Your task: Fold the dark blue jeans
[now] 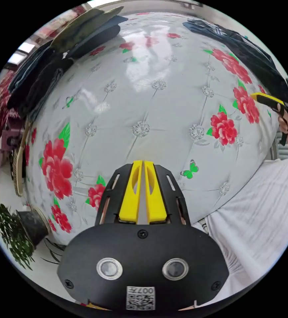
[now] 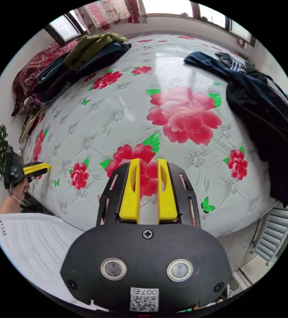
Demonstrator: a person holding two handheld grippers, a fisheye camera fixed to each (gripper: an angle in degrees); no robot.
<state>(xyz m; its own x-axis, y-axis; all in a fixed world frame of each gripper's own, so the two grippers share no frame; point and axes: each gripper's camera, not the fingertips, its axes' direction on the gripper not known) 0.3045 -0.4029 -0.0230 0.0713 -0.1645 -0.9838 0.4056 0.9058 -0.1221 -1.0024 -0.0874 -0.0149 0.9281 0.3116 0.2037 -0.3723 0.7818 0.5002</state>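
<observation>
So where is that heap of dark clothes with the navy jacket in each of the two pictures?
Left gripper view: the dark heap lies at the upper right, along the bed's far edge.
Right gripper view: the dark heap fills the right side, draping over the bed's edge.
Shared landmark: the folded stack topped by an olive garment, upper left in both.

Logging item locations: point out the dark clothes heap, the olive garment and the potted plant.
dark clothes heap (image 2: 266, 119), right gripper view, on its dark middle.
olive garment (image 2: 89, 46), right gripper view, top fold.
potted plant (image 1: 8, 228), left gripper view, leaves.
</observation>
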